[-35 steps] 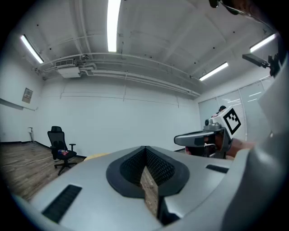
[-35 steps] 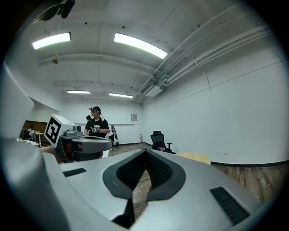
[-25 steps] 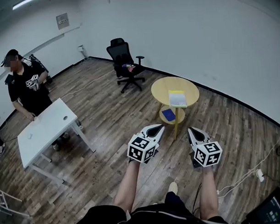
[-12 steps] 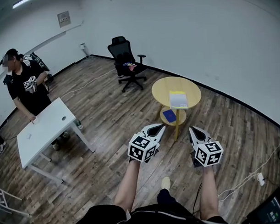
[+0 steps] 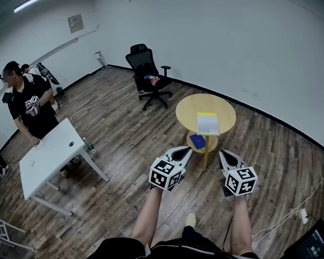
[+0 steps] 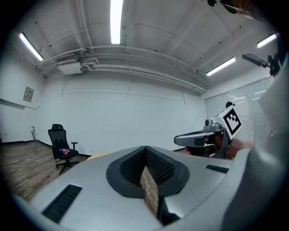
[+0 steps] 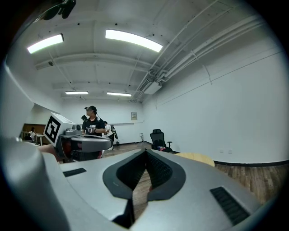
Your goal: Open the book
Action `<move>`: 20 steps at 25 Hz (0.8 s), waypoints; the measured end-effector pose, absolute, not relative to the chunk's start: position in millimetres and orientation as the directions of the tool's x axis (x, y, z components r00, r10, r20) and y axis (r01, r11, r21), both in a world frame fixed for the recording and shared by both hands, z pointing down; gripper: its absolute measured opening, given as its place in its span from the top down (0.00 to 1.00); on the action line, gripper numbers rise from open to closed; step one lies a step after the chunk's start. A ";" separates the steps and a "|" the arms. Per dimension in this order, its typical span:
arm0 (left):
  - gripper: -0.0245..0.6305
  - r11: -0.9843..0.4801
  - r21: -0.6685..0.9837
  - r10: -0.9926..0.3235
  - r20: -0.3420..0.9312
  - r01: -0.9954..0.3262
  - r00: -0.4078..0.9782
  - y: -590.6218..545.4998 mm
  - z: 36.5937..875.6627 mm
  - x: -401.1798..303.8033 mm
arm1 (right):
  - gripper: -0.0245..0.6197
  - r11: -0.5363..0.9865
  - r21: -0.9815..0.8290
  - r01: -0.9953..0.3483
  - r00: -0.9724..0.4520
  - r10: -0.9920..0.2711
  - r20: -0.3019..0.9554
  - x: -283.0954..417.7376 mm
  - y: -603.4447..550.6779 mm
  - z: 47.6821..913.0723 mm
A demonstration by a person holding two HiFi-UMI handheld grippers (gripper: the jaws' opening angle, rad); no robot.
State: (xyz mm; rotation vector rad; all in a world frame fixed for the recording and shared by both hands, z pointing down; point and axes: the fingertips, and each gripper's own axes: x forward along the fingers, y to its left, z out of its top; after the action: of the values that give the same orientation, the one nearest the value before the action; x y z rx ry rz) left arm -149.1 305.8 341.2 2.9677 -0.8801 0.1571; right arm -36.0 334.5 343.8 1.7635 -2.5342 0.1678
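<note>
A closed book (image 5: 207,123) with a yellow and white cover lies on the round yellow table (image 5: 190,110) ahead of me. A blue book (image 5: 197,141) rests on the table's lower shelf. My left gripper (image 5: 185,150) and right gripper (image 5: 223,153) are held side by side, short of the table's near edge and pointing at it. Both are shut with nothing between the jaws. In the left gripper view the jaws (image 6: 145,148) meet at the tip, and the table's rim (image 6: 101,154) peeks over them. The right gripper view shows the same (image 7: 145,151), with the table (image 7: 198,158) to the right.
A black office chair (image 5: 148,73) stands beyond the table by the wall. A white desk (image 5: 49,154) is at the left, with a person (image 5: 26,104) behind it. A cable with a plug (image 5: 300,214) lies on the wooden floor at the right.
Both grippers and my view have come closer to the round table, which now sits nearer the gripper tips. Both grippers have stayed shut.
</note>
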 end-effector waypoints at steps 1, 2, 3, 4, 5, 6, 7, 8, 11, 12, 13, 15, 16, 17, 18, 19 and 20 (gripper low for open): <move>0.96 -0.838 0.012 -0.541 0.114 -0.545 0.834 299.3 341.6 -146.3 | 0.95 0.342 -0.060 -0.938 -0.347 -0.932 0.106 -33.4 328.2 345.5; 0.96 -0.839 0.011 -0.539 0.119 -0.544 0.834 293.2 342.3 -143.0 | 0.95 0.341 -0.061 -0.938 -0.346 -0.932 0.109 -30.3 322.3 347.6; 0.96 -0.839 0.011 -0.538 0.125 -0.544 0.834 287.5 343.2 -139.4 | 0.95 0.339 -0.066 -0.938 -0.345 -0.932 0.112 -26.7 316.7 349.9; 0.96 -0.840 0.012 -0.537 0.130 -0.543 0.834 282.1 344.0 -135.4 | 0.95 0.339 -0.072 -0.938 -0.345 -0.931 0.115 -22.8 311.4 352.1; 0.96 -0.840 0.014 -0.536 0.133 -0.542 0.834 276.7 344.9 -131.3 | 0.95 0.338 -0.078 -0.938 -0.345 -0.931 0.119 -18.7 306.1 353.8; 0.96 -0.841 0.016 -0.534 0.137 -0.541 0.834 271.3 345.8 -127.2 | 0.95 0.337 -0.081 -0.938 -0.345 -0.931 0.121 -14.7 300.8 355.1; 0.96 -0.841 0.019 -0.533 0.140 -0.541 0.834 266.0 346.9 -123.5 | 0.95 0.336 -0.083 -0.938 -0.344 -0.931 0.124 -11.2 295.5 355.8; 0.96 -0.842 0.021 -0.532 0.143 -0.540 0.835 260.9 348.2 -120.2 | 0.95 0.335 -0.084 -0.938 -0.344 -0.931 0.126 -8.2 290.2 356.4; 0.96 -0.843 0.026 -0.528 0.150 -0.537 0.836 246.3 352.9 -112.0 | 0.95 0.334 -0.084 -0.939 -0.343 -0.930 0.130 -0.2 274.0 357.5; 0.96 -0.843 0.027 -0.528 0.150 -0.537 0.836 241.1 354.1 -109.1 | 0.95 0.334 -0.083 -0.939 -0.343 -0.930 0.130 2.8 268.2 357.7; 0.96 -0.843 0.027 -0.528 0.151 -0.537 0.836 235.5 355.1 -106.2 | 0.95 0.333 -0.082 -0.939 -0.342 -0.931 0.131 6.0 262.3 358.0; 0.96 -0.841 0.029 -0.530 0.154 -0.540 0.834 223.7 356.8 -100.8 | 0.95 0.331 -0.078 -0.941 -0.338 -0.931 0.137 12.0 251.1 359.8; 0.96 -0.839 0.030 -0.533 0.155 -0.543 0.832 217.7 357.3 -98.2 | 0.95 0.330 -0.074 -0.941 -0.338 -0.931 0.141 14.7 245.8 361.3; 0.96 -0.837 0.029 -0.536 0.155 -0.547 0.830 211.9 357.3 -95.4 | 0.95 0.331 -0.070 -0.941 -0.338 -0.930 0.146 17.3 240.6 362.9; 0.96 -0.835 0.027 -0.539 0.155 -0.549 0.828 206.3 356.8 -92.4 | 0.95 0.333 -0.068 -0.940 -0.340 -0.928 0.149 20.0 235.3 364.3; 0.96 -0.835 0.024 -0.540 0.156 -0.550 0.827 201.2 356.3 -89.2 | 0.95 0.335 -0.068 -0.940 -0.342 -0.927 0.151 22.8 229.7 365.1; 0.96 -0.835 0.020 -0.540 0.157 -0.549 0.827 196.3 355.9 -85.8 | 0.95 0.337 -0.070 -0.939 -0.344 -0.927 0.151 25.8 223.7 365.4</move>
State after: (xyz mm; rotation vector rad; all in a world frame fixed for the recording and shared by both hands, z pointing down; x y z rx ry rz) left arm -85.8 196.3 355.9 2.9414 -0.8780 0.2234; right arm 25.8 223.7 365.4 1.7479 -2.4985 0.2207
